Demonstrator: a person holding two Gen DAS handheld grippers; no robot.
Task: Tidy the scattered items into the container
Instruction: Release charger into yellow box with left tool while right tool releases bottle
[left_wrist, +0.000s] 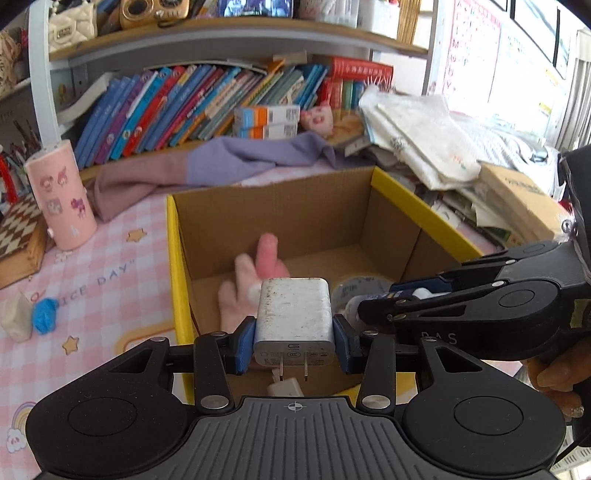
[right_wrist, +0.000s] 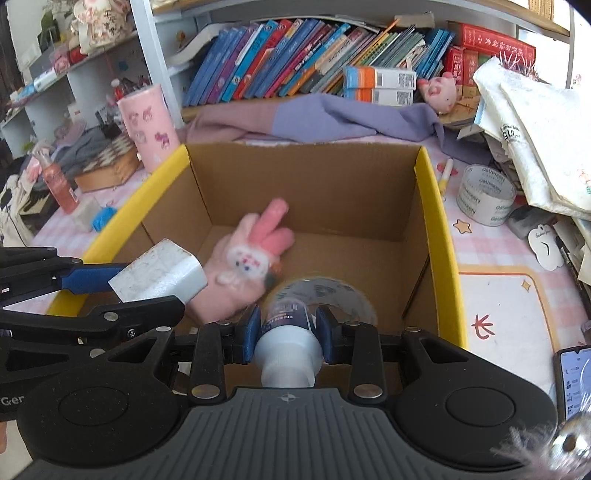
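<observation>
We see a matt corrugated cardboard box with glossy yellow outer faces, a fuzzy knitted glove, a scuffed smooth white plastic charger, a glossy plastic bottle, and a smooth printed tablecloth.

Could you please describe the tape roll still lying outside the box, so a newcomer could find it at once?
Start at the yellow-edged cardboard box on the pink checked tablecloth. Just off its right wall, beside a marker pen, lies the tape roll. Unlike the roll already inside the box, it is whitish with printed lettering round its side.
</observation>
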